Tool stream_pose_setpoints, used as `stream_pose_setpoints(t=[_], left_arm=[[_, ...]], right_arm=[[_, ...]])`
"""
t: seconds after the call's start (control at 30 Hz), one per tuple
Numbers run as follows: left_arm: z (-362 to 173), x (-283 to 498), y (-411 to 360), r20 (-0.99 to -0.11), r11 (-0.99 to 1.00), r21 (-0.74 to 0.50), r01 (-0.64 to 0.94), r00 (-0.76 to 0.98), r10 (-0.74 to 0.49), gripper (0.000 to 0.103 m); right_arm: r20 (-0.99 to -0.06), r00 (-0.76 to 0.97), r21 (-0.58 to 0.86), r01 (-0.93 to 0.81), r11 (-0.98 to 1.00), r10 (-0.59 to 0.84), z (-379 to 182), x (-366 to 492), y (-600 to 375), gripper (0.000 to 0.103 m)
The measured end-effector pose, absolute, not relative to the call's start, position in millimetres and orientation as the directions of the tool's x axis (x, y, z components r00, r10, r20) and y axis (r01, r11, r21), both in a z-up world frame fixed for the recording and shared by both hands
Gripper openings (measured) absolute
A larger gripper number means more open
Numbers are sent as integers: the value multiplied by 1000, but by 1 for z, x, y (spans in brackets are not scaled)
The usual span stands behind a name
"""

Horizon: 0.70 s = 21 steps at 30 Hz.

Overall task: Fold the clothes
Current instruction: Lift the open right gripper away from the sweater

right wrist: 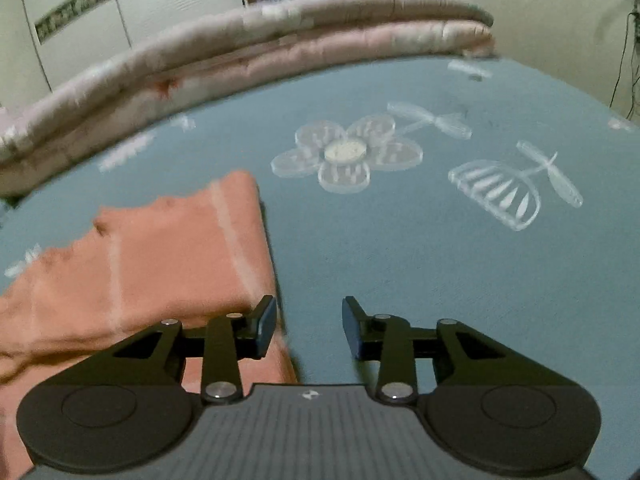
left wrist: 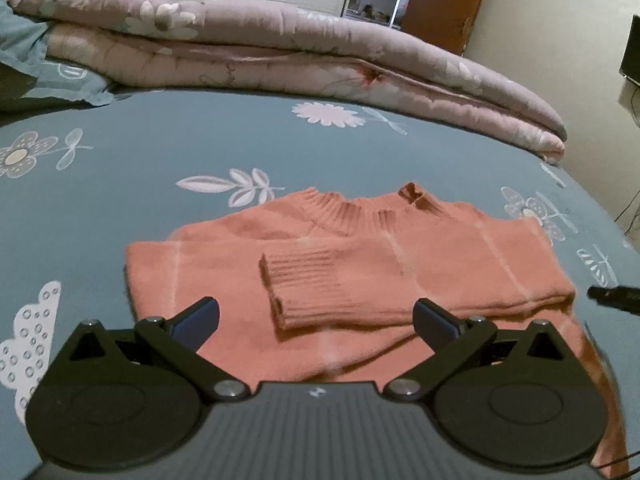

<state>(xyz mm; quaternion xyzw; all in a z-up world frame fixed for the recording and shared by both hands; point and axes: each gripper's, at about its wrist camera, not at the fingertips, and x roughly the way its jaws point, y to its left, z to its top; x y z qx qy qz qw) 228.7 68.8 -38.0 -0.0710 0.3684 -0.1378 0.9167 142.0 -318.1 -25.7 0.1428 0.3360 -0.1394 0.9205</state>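
Lying flat: one sweater [left wrist: 360, 272], two quilts [left wrist: 280, 52].

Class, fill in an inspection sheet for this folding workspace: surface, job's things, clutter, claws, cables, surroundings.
Surface: teal bedsheet with white flower prints, lying flat.
Job's things: salmon knit sweater spread on the sheet, one ribbed-cuff sleeve folded across its body.
Clutter: folded pink floral quilt along the far edge; a blue pillow at far left.
Claws: left claw open above the sweater, nothing between its fingers; right claw open beside the sweater's edge, empty.
Cables: thin dark wires against the right wall.
Surroundings: white wardrobe doors, brown wooden door.
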Motion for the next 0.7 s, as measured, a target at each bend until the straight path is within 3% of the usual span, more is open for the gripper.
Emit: stream_pose_setpoints(t=[0.07, 0.17, 0.3, 0.4, 0.47, 0.5, 0.7], left_arm=[[-39, 237, 63, -654, 943, -255, 213, 680, -331, 102], [-42, 246, 48, -638, 926, -283, 251, 672, -377, 102], [-47, 255, 32, -630, 907, -297, 297, 653, -421, 102], [-56, 263, 27, -621, 893, -316, 320, 642, -450, 102], [-71, 275, 26, -660, 897, -329, 295, 608, -442, 102], [-79, 281, 25, -680, 899, -335, 280, 589, -437, 102], [-70, 278, 20, -660, 889, -331, 316, 596, -458, 102]], right_arm=[[-614, 779, 208, 318, 925, -130, -16, 146, -314, 40], [-617, 786, 216, 216, 952, -38, -18, 176, -292, 26], [-657, 754, 162, 152, 975, -8, -36, 209, -274, 25], [-686, 724, 123, 212, 969, -71, -45, 210, -288, 25], [-707, 697, 113, 275, 955, -117, -53, 209, -307, 24], [-716, 689, 141, 303, 943, -114, -56, 207, -316, 28], [-647, 754, 173, 293, 940, -116, -34, 197, -318, 29]])
